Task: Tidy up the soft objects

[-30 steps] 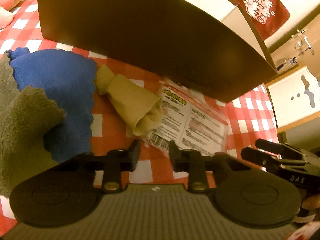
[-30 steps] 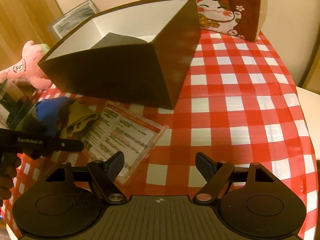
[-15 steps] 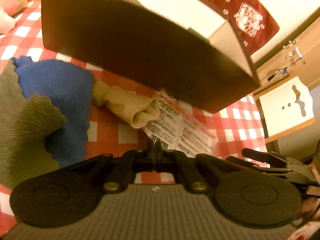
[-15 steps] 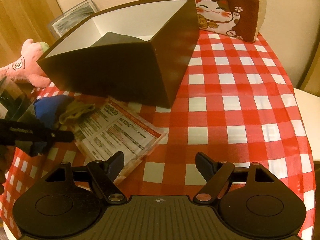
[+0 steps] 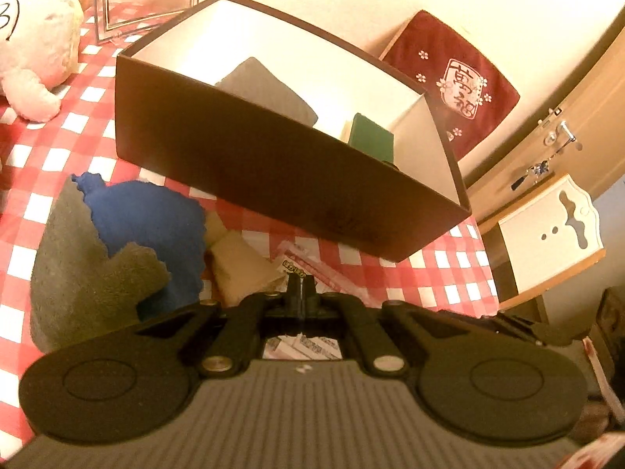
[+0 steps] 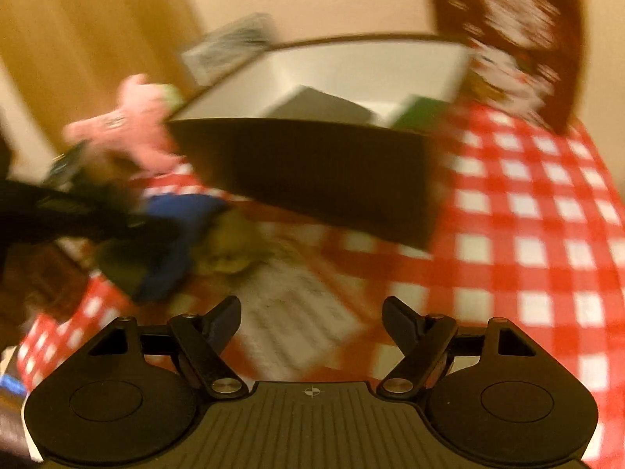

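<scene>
Left wrist view: the left gripper (image 5: 300,287) has its fingers pressed together on the edge of the clear printed packet (image 5: 312,269), which lies over the red-and-white checked tablecloth (image 5: 50,156). Just left of the fingertips lies a tan rolled cloth (image 5: 242,269). Further left, a blue cloth (image 5: 156,222) rests partly under a grey cloth (image 5: 82,277). Behind them stands the open brown box (image 5: 273,172) with a white interior. Inside it, a grey folded item (image 5: 269,90) and a green item (image 5: 371,136) lean against the walls. A white plush toy (image 5: 35,47) sits at the far left, and a dark red cushion (image 5: 453,78) leans on the wall behind the box.

Right wrist view: heavily blurred. The right gripper (image 6: 312,316) has its fingers spread wide with nothing between them. Below them the packet (image 6: 289,312) is visible on the tablecloth (image 6: 527,234). The box (image 6: 312,176) stands beyond. The dark shape at left is probably the left gripper (image 6: 78,215), above the blue cloth (image 6: 172,242).
</scene>
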Demonstrator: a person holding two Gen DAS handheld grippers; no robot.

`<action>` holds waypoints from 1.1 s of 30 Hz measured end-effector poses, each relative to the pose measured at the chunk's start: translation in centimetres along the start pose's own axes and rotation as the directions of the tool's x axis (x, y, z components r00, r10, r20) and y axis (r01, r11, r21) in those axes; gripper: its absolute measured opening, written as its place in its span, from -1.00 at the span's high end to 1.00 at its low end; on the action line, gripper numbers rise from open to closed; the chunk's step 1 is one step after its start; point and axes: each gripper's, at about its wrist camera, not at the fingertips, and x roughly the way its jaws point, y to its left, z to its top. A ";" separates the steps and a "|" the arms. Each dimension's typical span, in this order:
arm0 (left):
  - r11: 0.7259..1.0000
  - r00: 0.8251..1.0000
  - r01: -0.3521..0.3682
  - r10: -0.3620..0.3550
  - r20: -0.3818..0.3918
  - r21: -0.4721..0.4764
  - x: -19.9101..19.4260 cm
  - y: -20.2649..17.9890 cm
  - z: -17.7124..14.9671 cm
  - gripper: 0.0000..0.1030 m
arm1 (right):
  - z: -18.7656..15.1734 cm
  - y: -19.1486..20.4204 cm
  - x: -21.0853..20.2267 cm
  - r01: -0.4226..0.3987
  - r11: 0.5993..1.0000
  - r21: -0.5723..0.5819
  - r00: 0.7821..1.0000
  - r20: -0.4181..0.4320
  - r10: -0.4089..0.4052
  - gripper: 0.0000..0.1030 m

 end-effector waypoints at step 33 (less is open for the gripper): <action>0.992 0.989 -0.114 0.119 -0.088 0.060 0.3 4.1 -4.1 0.99 | -0.8 -1.8 6.5 0.110 0.991 -0.076 0.992 -0.059 -0.115 -0.29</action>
